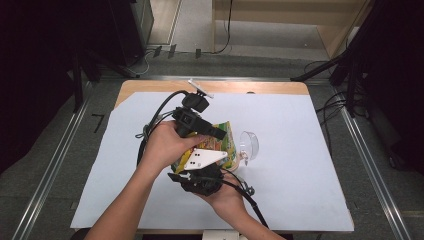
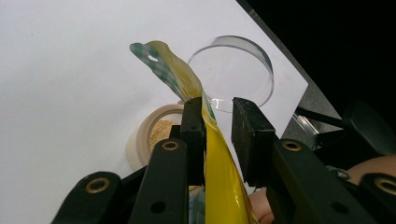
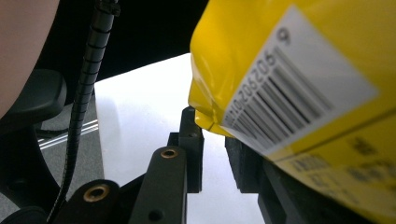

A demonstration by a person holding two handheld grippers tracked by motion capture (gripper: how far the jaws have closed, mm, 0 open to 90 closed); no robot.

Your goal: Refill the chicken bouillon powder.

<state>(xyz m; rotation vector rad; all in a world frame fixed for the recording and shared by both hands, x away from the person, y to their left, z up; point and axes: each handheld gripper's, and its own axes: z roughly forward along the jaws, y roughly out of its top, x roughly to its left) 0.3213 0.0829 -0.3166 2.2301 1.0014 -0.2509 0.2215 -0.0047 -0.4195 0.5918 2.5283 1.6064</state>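
Pouring: keep your bag (image 2: 187, 79) mouth over the cup (image 2: 159, 133), centre frame.
Left jaws: pinching bag.
Right jaws: can't tell.

**Everything clusters round the snack bag**

The snack bag (image 1: 220, 145) sits mid-table on the paper sheet (image 1: 300, 150). Right of the bag, just beside it, lies the clear lid (image 1: 248, 145). Beyond the bag (seen from the left gripper view) stands a small open tub (image 2: 156, 135), near the lid.
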